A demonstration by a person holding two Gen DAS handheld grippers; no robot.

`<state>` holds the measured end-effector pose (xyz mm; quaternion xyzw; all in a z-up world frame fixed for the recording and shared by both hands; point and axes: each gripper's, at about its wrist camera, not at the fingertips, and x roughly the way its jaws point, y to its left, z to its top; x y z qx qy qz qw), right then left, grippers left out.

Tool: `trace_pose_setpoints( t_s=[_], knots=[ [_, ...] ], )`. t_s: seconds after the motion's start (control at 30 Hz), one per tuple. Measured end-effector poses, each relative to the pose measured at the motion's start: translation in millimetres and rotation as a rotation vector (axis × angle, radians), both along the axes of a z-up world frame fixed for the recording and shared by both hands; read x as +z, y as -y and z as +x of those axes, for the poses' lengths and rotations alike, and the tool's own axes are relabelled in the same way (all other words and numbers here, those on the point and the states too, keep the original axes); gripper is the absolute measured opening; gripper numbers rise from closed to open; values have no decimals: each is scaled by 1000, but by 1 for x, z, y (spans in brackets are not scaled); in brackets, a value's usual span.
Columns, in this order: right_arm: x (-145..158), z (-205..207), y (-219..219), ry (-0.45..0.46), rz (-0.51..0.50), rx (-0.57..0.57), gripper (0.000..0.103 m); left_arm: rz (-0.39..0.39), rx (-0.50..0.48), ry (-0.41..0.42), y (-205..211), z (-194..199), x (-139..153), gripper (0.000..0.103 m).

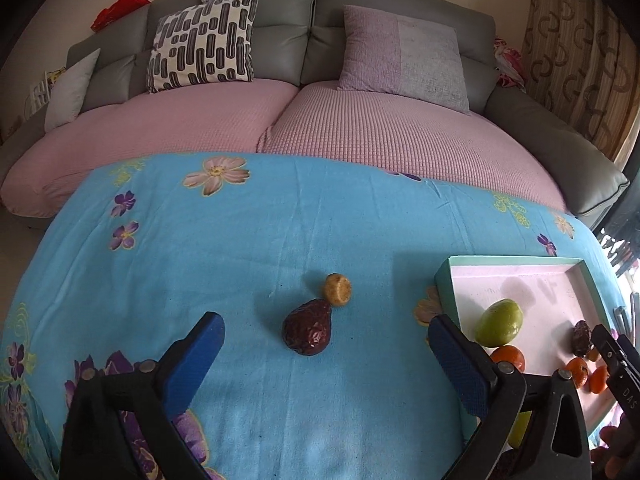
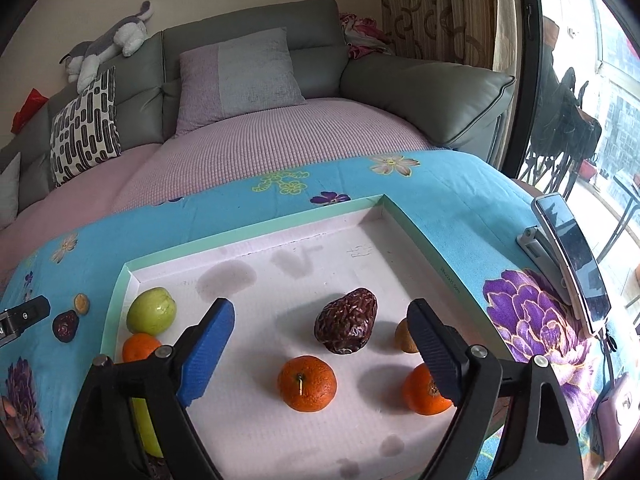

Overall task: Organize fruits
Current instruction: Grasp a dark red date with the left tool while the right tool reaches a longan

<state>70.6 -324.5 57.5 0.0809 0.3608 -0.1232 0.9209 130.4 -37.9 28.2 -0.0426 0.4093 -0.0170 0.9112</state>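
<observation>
Blue-padded left gripper (image 1: 326,344): jaws released, empty.
Blue-padded right gripper (image 2: 320,332): jaws released, empty.
Dark wrinkled avocado (image 1: 307,327): on blue floral cloth (image 1: 240,248), touching small tan fruit (image 1: 338,288).
Pale green-rimmed tray (image 2: 256,230): nearest green fruit (image 2: 146,428) half hidden.

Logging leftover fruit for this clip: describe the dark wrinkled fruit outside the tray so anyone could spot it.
On the blue floral cloth, left of the green-rimmed tray, two fruits touch. It is the nearer one: dark maroon, wrinkled, pear-shaped, larger than its round tan neighbour.
</observation>
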Motion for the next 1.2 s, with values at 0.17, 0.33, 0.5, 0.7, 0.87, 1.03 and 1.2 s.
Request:
trace_pose_setpoints(
  t_s=[0.17, 0.33, 0.5, 0.7, 0.87, 1.03, 1.2],
  knots=[
    [5, 2, -17, 24, -5, 45, 89, -13, 49, -16, -23, 1, -10, 103],
    [10, 7, -38, 37, 32, 117, 89, -48, 85, -59, -42, 4, -21, 103],
    [9, 16, -68, 21, -3, 193, 89, -86, 82, -49, -50, 5, -25, 103],
    [10, 33, -96, -7, 11, 251, 89, -143, 48, -67, -49, 14, -36, 88],
    [12, 49, -120, -33, 14, 299, 89, -163, 2, -89, -43, 21, -42, 72],
    [14, 60, -132, -35, 23, 330, 89, -192, -48, -100, -35, 25, -46, 51],
    [16, 68, -139, -34, 24, 340, 89, -215, -86, -107, -30, 26, -48, 37]
  ],
)
